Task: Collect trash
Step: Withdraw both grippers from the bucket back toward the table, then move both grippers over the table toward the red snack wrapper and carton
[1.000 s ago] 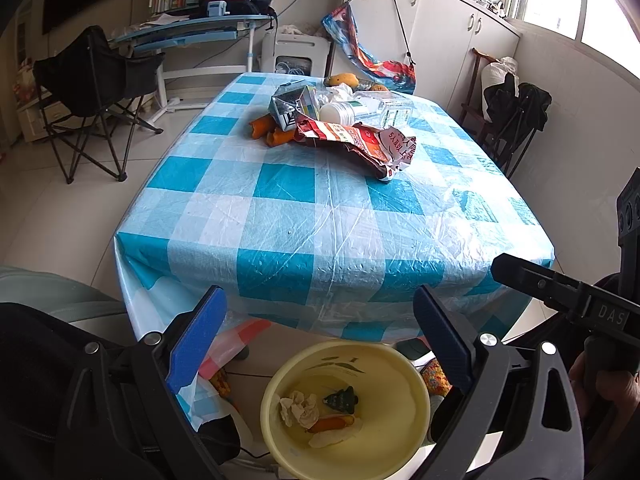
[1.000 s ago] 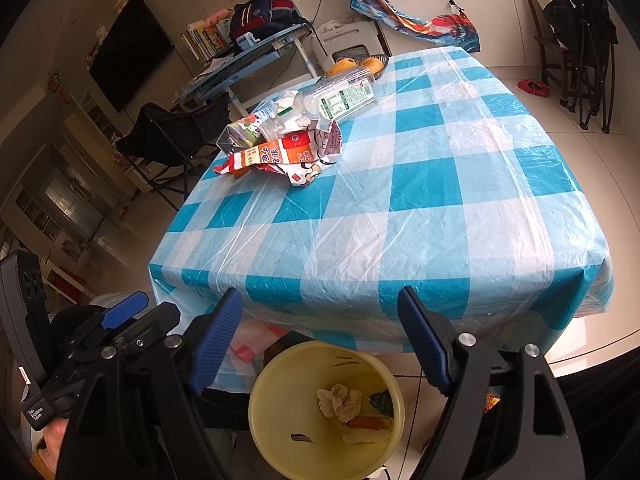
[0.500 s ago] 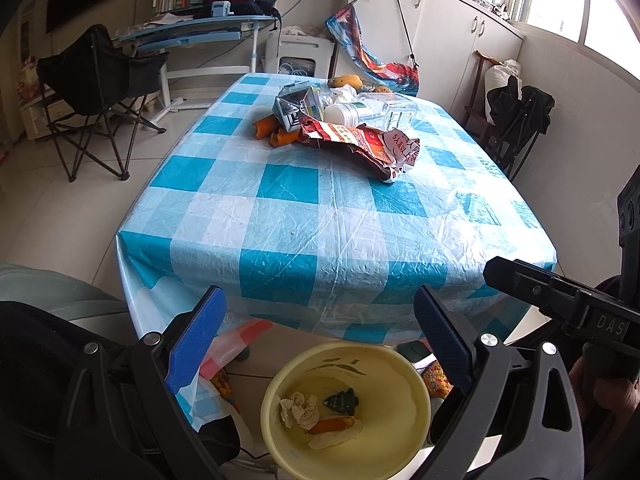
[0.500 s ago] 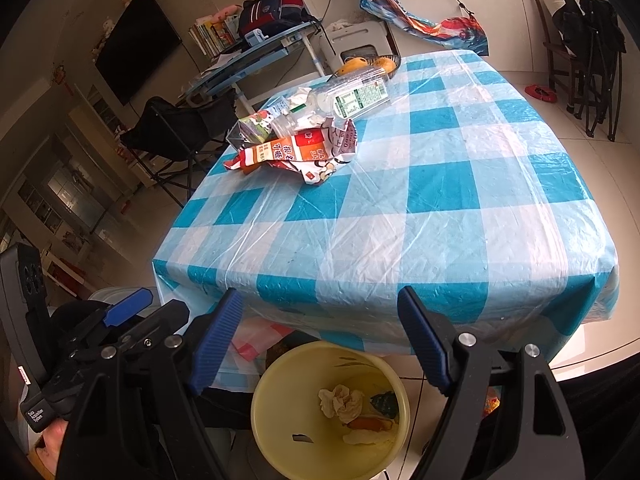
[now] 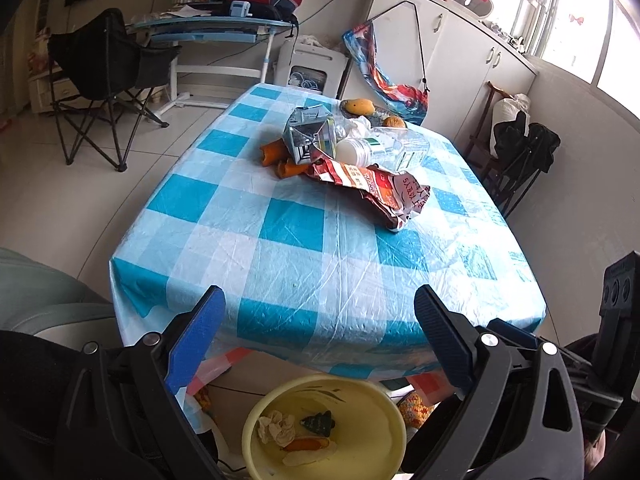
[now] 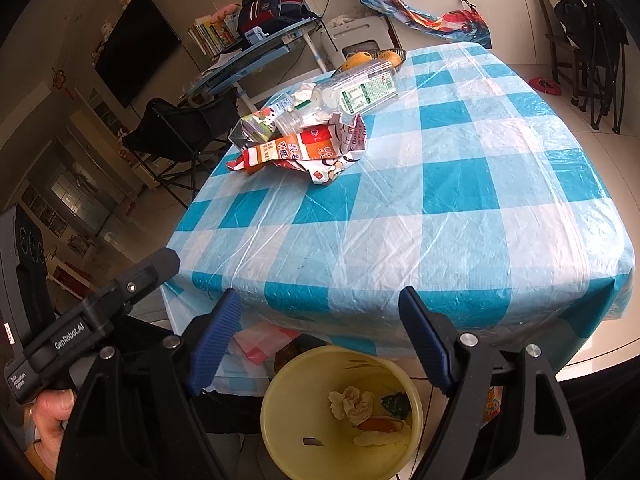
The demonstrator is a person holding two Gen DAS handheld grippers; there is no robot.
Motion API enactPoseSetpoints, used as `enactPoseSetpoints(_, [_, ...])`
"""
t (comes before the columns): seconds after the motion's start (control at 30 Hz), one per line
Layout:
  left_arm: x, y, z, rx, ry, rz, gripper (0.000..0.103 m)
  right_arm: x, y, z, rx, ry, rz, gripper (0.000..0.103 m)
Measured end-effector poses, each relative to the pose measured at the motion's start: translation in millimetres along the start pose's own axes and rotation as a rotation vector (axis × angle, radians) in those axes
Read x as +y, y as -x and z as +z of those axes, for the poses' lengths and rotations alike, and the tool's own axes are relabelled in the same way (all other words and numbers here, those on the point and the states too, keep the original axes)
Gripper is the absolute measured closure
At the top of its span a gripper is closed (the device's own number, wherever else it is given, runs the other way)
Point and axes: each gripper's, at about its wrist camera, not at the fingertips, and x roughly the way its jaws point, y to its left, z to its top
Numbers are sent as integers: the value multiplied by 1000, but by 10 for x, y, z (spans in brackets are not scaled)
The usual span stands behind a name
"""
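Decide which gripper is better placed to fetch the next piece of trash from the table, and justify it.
Neither clearly. Both the left gripper and right gripper hang open and empty over the bin, far from the trash pile. Slight edge: left.

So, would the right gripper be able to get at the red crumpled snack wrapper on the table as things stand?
Probably yes: the right gripper is open and empty, and bare tablecloth lies between it and the wrapper, though it sits well across the table.

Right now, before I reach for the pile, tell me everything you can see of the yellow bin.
The yellow bin is a round, pale yellow, plastic-looking pail, upright and open-topped, on the floor by the table's near edge, partly under the overhanging checked tablecloth. Inside lie a crumpled tissue, an orange scrap, a dark green scrap and a pale piece. Neither gripper touches it.
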Motion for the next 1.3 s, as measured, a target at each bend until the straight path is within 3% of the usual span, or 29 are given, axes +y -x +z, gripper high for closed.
enactPoseSetpoints(0.37, [-175,-497,463,11,20,-17,11,-189,-42,73,1,-78,5,22])
enactPoseSetpoints(0.57, [-158,-689,488,38,27,-8,11,-141,-67,114,-8,-42,-7,16])
enactPoseSetpoints(0.8, [-189,-763,555,26,12,-5,11,-59,-99,195,-34,26,-38,16])
enactPoseSetpoints(1.3, [-214,-1023,722,28,48,-23,10,-94,-255,308,-12,39,-54,16])
